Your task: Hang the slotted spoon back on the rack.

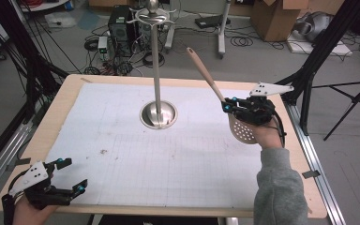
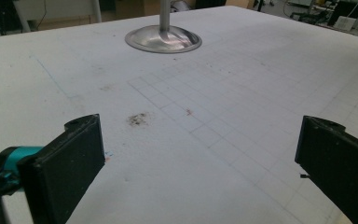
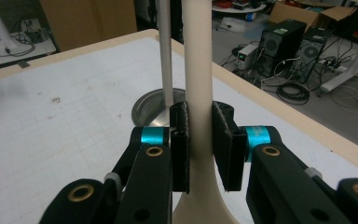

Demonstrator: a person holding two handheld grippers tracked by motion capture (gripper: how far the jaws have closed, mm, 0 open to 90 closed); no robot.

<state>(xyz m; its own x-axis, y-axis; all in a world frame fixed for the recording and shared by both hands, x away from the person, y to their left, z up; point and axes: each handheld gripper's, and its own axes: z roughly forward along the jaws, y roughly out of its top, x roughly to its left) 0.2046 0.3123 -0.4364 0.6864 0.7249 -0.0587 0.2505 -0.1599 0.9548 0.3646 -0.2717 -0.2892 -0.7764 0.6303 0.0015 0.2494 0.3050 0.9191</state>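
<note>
cluttered lab floor behind a gridded worktop [image 1: 122, 154] with a hook stand [image 1: 157, 70] at centre.
right claw [image 1: 226, 106] pinches the slotted spoon [image 1: 242, 130] at its neck, handle slanting up toward the stand's hooks, stand to its left; left claw [image 1: 72, 176] spread, empty, farther off.

My left gripper [image 1: 70, 176] sits at the table's near-left corner, jaws wide apart, gripping nothing. My right gripper [image 1: 228, 107], near the right edge, is raised and clamped tight, grey sleeve trailing.

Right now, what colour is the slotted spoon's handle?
Pale cream-beige; the slotted spoon shows best in the right gripper view, clamped by the right gripper.
</note>
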